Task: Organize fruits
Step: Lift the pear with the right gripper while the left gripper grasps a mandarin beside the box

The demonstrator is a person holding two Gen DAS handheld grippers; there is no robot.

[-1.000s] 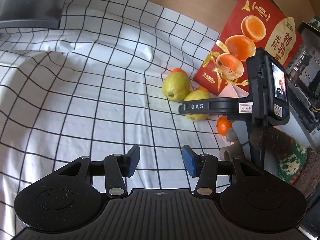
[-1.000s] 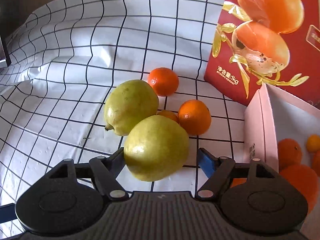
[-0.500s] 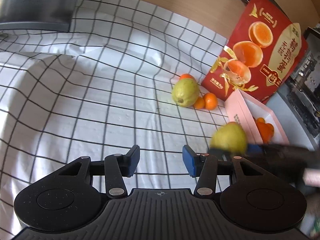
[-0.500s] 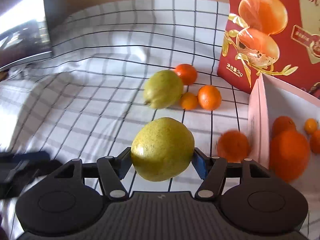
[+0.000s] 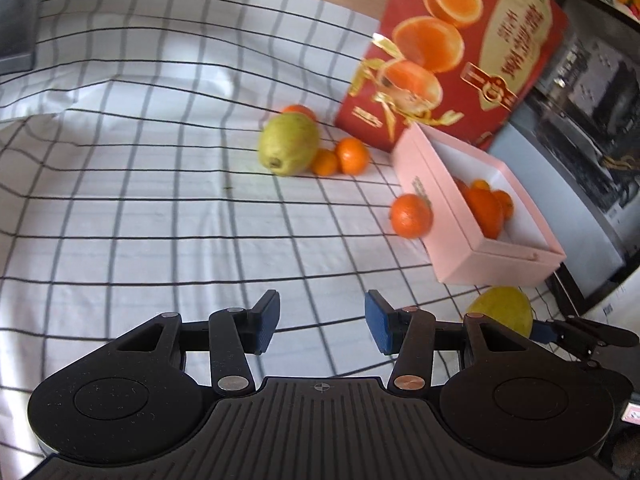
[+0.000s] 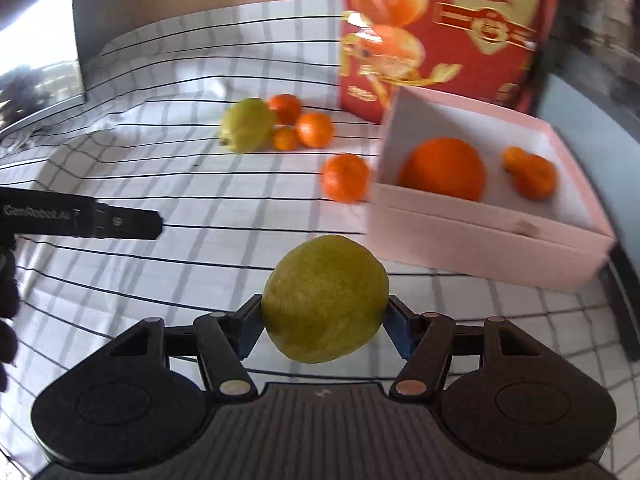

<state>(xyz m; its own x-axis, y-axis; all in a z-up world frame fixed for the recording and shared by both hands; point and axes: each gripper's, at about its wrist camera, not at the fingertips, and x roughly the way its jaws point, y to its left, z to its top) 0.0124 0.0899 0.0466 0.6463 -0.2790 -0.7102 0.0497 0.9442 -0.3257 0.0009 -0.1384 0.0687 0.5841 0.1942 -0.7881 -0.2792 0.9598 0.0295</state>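
Observation:
My right gripper (image 6: 324, 322) is shut on a yellow-green pear (image 6: 325, 298), held above the checked cloth in front of the pink box (image 6: 480, 236). The same held pear (image 5: 502, 310) shows at the lower right of the left wrist view. My left gripper (image 5: 322, 322) is open and empty over the cloth. A second pear (image 5: 289, 143) lies further back beside several small oranges (image 5: 352, 155). One orange (image 5: 411, 216) rests against the side of the pink box (image 5: 460, 248), which holds several oranges (image 6: 444, 170).
A tall red fruit carton (image 5: 452, 52) stands behind the pink box. The white checked cloth (image 5: 140, 200) covers the surface, with a wide stretch of it at left. A dark appliance (image 5: 592, 120) stands at the right. A grey slab (image 6: 44, 52) lies at the far left.
My right gripper lifted the pear off the cloth and carried it back toward the near side, away from the other pear. The left wrist view shifted toward the box.

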